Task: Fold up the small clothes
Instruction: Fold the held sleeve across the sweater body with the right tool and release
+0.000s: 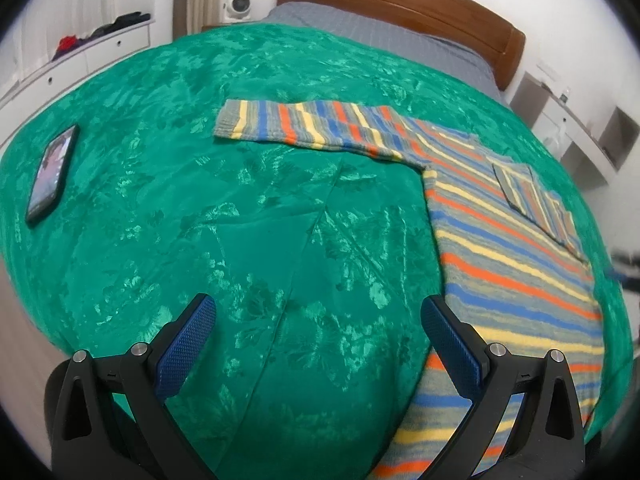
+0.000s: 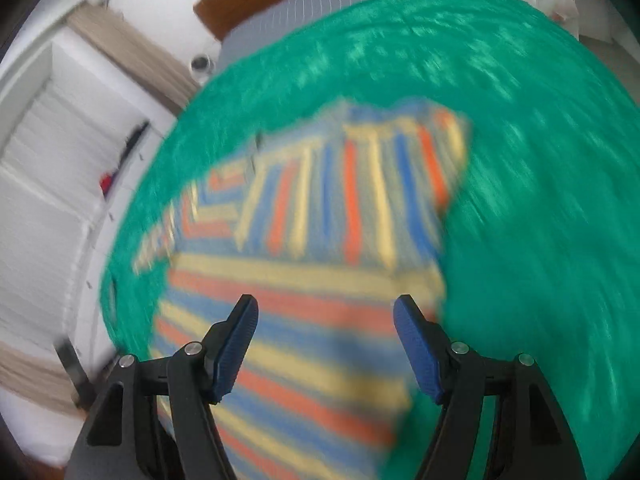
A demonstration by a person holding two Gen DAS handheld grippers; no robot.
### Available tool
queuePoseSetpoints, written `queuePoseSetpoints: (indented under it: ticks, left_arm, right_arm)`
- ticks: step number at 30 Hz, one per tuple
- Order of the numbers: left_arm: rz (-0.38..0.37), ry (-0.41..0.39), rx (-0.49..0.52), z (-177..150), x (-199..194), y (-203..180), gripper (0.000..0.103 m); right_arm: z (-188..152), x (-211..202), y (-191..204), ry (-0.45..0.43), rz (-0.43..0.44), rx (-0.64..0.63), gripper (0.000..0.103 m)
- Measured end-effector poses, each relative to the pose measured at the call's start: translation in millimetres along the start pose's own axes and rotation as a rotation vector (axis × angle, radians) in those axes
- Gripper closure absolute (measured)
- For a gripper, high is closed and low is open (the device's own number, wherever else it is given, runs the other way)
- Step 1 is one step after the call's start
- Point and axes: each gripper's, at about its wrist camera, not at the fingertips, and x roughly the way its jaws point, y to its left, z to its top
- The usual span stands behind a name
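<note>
A small striped sweater [image 1: 516,248], grey with orange, blue and yellow bands, lies flat on a green bedspread [image 1: 240,216]. One sleeve [image 1: 304,126] stretches out to the left; the other sleeve [image 1: 536,196] is folded over the body. My left gripper [image 1: 318,312] is open and empty above the bedspread, just left of the sweater's hem. In the blurred right wrist view the sweater [image 2: 304,264] fills the middle, its folded sleeve [image 2: 360,184] lying across the top. My right gripper [image 2: 326,318] is open and empty over the sweater's body.
A black phone [image 1: 52,174] lies on the bedspread at the far left. A wooden headboard [image 1: 400,4] and grey sheet [image 1: 380,40] are at the back. White drawers [image 1: 80,60] stand left, white shelves [image 1: 580,128] right.
</note>
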Motion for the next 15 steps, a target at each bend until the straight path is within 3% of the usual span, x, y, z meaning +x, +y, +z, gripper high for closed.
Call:
queuePoseSetpoints:
  ticks: [5, 10, 13, 14, 15]
  left_arm:
    - [-0.02, 0.014, 0.013, -5.6, -10.4, 0.9, 0.001]
    - [-0.024, 0.034, 0.03, -10.1, -13.0, -3.2, 0.001]
    - [-0.032, 0.046, 0.023, -10.5, -12.2, -7.4, 0.001]
    - [-0.034, 0.047, 0.023, -10.0, -12.8, -9.0, 0.001]
    - [-0.035, 0.045, 0.026, -9.2, -14.5, -10.3, 0.001]
  right_arm:
    - [-109.5, -32.7, -1.1, 0.108, -0.014, -0.06, 0.033]
    - [-194.7, -27.7, -5.3, 0.219, -0.013, -0.019, 0.042]
    - [-223.7, -14.4, -8.6, 0.278, -0.003, 0.018, 0.072]
    - [-228.6, -9.9, -8.7, 0.294, -0.016, 0.017, 0.094]
    - [-232.9, -6.8, -9.1, 0.301, -0.046, 0.014, 0.099]
